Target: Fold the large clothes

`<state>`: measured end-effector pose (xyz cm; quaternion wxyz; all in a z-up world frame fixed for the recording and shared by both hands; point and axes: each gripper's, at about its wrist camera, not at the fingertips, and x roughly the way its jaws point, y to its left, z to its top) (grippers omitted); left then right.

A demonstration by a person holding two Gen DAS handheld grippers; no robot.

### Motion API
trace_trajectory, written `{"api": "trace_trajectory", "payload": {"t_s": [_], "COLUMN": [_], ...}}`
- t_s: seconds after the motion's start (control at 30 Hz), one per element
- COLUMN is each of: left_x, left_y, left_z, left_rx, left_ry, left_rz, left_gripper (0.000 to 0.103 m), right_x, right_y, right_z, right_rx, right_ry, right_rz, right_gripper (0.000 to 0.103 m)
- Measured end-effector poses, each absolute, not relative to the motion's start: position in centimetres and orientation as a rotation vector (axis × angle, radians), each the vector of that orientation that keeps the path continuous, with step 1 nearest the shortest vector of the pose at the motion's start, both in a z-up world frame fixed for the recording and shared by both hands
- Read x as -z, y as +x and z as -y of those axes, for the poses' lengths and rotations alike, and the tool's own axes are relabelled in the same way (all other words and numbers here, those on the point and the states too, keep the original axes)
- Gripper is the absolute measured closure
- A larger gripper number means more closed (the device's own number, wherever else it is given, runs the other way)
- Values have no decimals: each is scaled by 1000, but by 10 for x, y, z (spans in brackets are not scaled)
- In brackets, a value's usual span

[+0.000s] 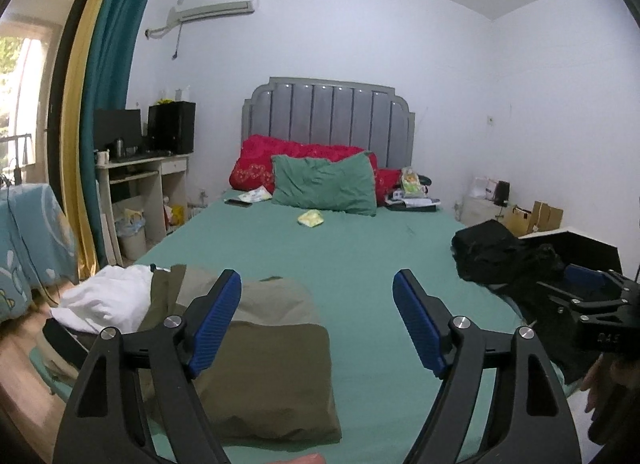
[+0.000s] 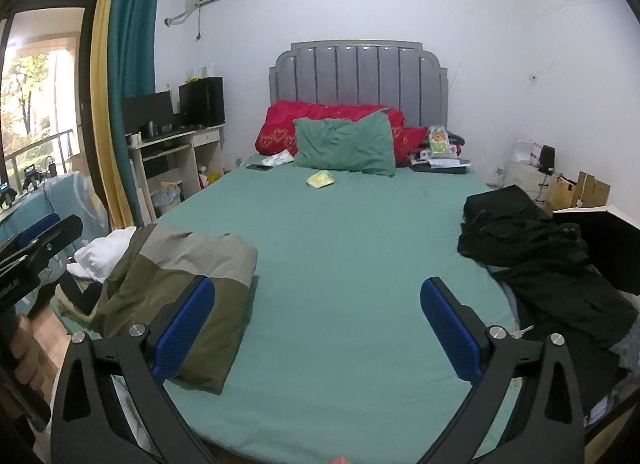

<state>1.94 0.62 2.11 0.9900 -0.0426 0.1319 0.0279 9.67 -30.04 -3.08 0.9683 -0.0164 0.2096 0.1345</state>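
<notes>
A folded olive and grey garment (image 1: 264, 360) lies on the near left of the green bed (image 1: 360, 248); it also shows in the right wrist view (image 2: 180, 284). A white garment (image 1: 108, 296) lies beside it at the bed's left edge. A heap of black clothes (image 1: 504, 256) sits on the bed's right side, also in the right wrist view (image 2: 532, 248). My left gripper (image 1: 318, 284) is open and empty above the bed's near end. My right gripper (image 2: 318, 292) is open and empty; it shows at the right of the left wrist view (image 1: 592, 296).
A green pillow (image 2: 346, 144) and red quilt (image 2: 280, 124) lie by the grey headboard (image 2: 360, 68). A phone (image 2: 259, 167), a small yellow packet (image 2: 320, 179) and clutter (image 2: 440, 152) lie near them. A desk (image 2: 176, 160) stands left, paper bags (image 2: 580, 192) right.
</notes>
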Motion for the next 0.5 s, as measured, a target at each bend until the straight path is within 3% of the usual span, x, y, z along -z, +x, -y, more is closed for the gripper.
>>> {"api": "trace_trajectory", "payload": {"t_s": [0.5], "left_x": [2], "left_y": [32], "left_z": [-18], "left_rx": [-47], "left_ry": [-170], "left_rz": [-326], "left_gripper": [22], "right_x": [60], "right_y": [116], "right_z": [292], "right_rx": [-310], "right_ry": [-36], "right_rz": [-485], "right_gripper": [2]}}
